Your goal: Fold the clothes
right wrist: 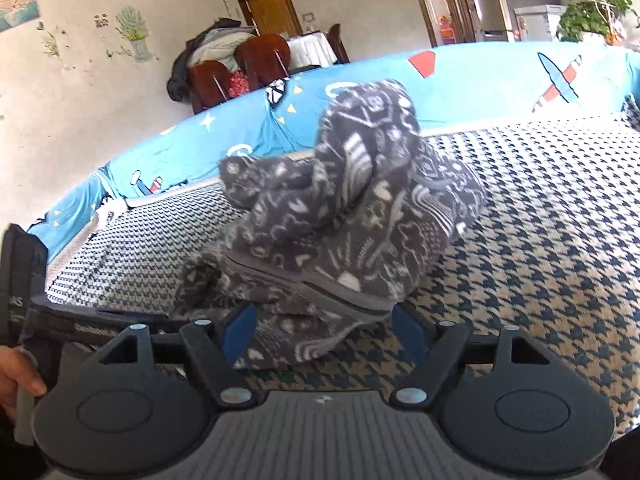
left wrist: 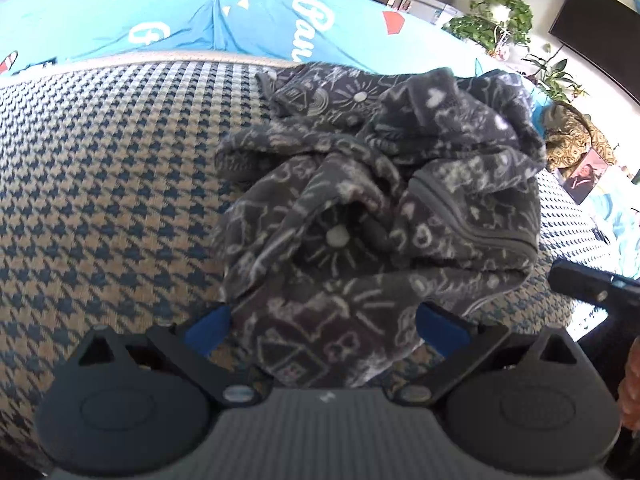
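A dark grey fleece garment with white doodle print (left wrist: 376, 184) lies crumpled in a heap on a houndstooth-patterned surface (left wrist: 100, 184). My left gripper (left wrist: 324, 328) is open, its blue-padded fingers (left wrist: 212, 330) on either side of the garment's near fold. In the right wrist view the same garment (right wrist: 352, 220) is piled up high, with a ribbed hem along its lower edge. My right gripper (right wrist: 324, 334) is open, its fingers (right wrist: 408, 334) straddling the garment's near edge. The right gripper's body shows at the right edge of the left wrist view (left wrist: 592, 284).
A bright blue printed cover (left wrist: 192, 16) runs along the back of the houndstooth surface (right wrist: 540, 220). Beyond it are chairs with clothes draped on them (right wrist: 224, 64), potted plants (left wrist: 496, 16), a fridge (right wrist: 504, 0) and a photo (left wrist: 584, 176) at the right.
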